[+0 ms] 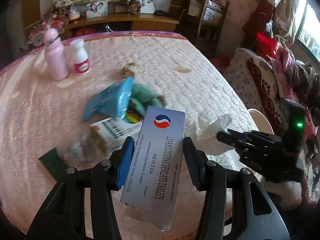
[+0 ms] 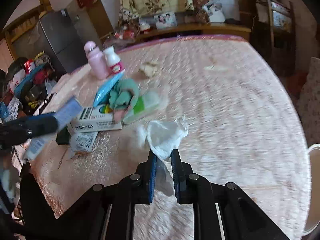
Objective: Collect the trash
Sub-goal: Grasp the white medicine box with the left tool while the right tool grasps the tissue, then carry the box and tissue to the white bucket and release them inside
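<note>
Left wrist view: left gripper (image 1: 158, 150) clamped half-open on a grey tablet box (image 1: 155, 160), long axis running up the frame, torn flap at bottom centre, logo end toward the pink bedcover (image 1: 200, 76). Right wrist view: right gripper (image 2: 163, 156) pinched tight on crumpled white tissue (image 2: 164, 134), centre frame.

Tablet box (image 1: 158, 160), silver-grey, long face up, reads: "LEVAMLODIPINE BESILATE TABLETS", "SHI HUI DA", "Indications: (1) hypertension, (2) angina.", "14 tablets", "Shihuida Pharmaceuticals Group (Jilin) Ltd.", plus approval no. line, digits not legible. Red/white/blue octagon logo at box's 12 o'clock end. White carton (image 2: 96, 122) at 10 o'clock of tablet box: barcode on side, print too blurred to read. White bottle (image 1: 80, 58), pink label: illegible. Crumpled paper pack (image 2: 84, 142): print unreadable.
</note>
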Demonstrator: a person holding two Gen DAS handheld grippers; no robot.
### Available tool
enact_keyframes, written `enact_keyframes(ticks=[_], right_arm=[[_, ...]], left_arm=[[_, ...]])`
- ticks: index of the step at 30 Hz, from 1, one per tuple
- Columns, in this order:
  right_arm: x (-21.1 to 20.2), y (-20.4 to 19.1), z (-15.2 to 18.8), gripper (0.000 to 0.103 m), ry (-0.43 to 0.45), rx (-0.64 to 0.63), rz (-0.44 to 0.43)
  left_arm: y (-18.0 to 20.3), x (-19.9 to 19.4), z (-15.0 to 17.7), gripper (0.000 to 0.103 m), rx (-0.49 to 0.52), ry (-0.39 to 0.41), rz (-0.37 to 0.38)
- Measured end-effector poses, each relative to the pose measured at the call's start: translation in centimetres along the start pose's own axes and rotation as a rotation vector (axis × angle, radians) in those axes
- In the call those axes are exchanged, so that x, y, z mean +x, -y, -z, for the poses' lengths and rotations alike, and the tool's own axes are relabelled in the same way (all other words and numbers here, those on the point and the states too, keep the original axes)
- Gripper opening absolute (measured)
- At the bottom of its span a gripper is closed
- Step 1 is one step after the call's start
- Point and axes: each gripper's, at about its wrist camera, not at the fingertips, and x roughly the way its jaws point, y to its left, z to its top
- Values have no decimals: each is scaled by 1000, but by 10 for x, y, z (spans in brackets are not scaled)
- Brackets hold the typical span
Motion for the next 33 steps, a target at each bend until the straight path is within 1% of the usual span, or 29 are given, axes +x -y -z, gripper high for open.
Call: enact_keyframes(ticks=[4,6,7,8,9,10,12,14,15,16,17,18,19,21,25,29,33], right_arm=[[-22,12,3,14,9,7,31],[-23,15,4,16,-4,2,53],[-20,16,4,37,-8,3,66],[-18,19,3,64,-9,11,65],[-18,22,5,70,-6,23,45],[-16,22,7,70,-4,33,19],[-7,19,9,70,-15,24,34],[9,14,11,70,-45,-1,49],[16,11,13,69,-70,-14,50],[21,9,16,65,-85,-27,61],[24,8,19,44,-92,-38,74],[24,9,21,34,-98,-38,67],[21,11,23,26,-95,-22,37],[9,16,22,17,-69,-13,29],[-26,29,15,16,12,27,16],[-57,46,10,16,69,56,37],[-87,62,9,16,111,77,79]], left_arm=[[17,7,-1,48,10,-8,20],[23,9,0,48,15,-11,22],[25,10,0,48,18,-14,25],[27,11,1,48,20,-18,23],[29,12,2,48,21,-19,21],[29,12,2,48,22,-21,19],[30,12,2,48,19,-22,16],[32,12,3,48,18,-18,11],[32,12,4,48,19,-17,9],[32,12,4,48,19,-17,9],[32,13,5,48,18,-18,10],[33,13,5,48,16,-19,12],[34,14,5,48,14,-19,13],[38,16,3,48,11,-16,21],[54,19,-2,48,20,-5,43],[77,25,-9,48,40,0,75],[106,34,-16,48,65,0,115]])
